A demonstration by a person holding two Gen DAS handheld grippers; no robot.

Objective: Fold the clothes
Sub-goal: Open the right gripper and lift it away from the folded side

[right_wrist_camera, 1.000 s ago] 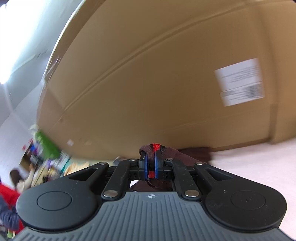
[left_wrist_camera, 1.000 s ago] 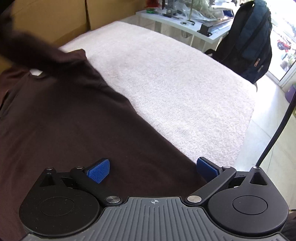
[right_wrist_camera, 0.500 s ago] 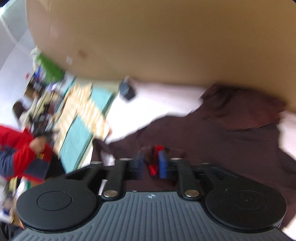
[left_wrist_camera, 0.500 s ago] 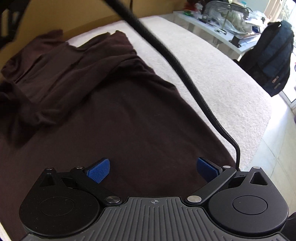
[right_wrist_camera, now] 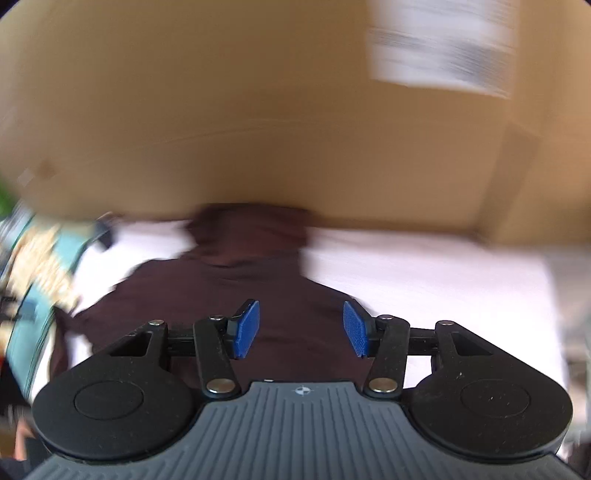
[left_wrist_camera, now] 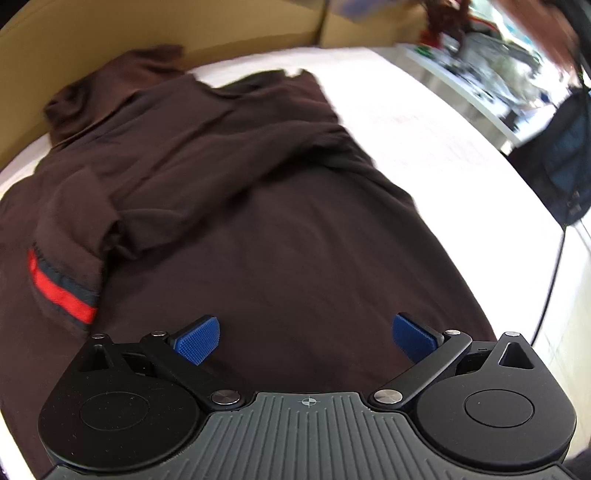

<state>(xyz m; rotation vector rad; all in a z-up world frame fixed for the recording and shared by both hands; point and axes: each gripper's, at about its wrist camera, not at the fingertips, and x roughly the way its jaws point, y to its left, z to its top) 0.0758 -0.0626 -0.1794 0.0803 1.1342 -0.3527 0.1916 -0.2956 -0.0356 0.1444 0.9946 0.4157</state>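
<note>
A dark brown shirt (left_wrist_camera: 258, 229) lies spread on a white bed (left_wrist_camera: 424, 140), filling most of the left wrist view. One sleeve is folded in over the body of the shirt, and its cuff (left_wrist_camera: 61, 291), trimmed with a red stripe between dark bands, rests at the left of that view. The upper part of the shirt is rumpled, and a bunched piece reaches back to the cardboard (left_wrist_camera: 147, 26) that stands along the far edge of the bed.

The left gripper (left_wrist_camera: 306, 338) hangs over the lower part of the shirt with its jaws spread wide and nothing between them; the blue pads (left_wrist_camera: 197, 339) are clear of the cloth as far as the view shows. A thin black cable (left_wrist_camera: 554, 273) runs down the right side, over the bed's edge. Beyond it sit a dark backpack (left_wrist_camera: 565, 162) and a cluttered white table (left_wrist_camera: 480, 92), both blurred.

The right wrist view is smeared by motion. The right gripper (right_wrist_camera: 301, 328) is also released, its jaws parted and empty, above the shirt (right_wrist_camera: 288, 295). Ahead of it stands a large cardboard box (right_wrist_camera: 258, 110) with a white label (right_wrist_camera: 443, 44) that is unreadable.
</note>
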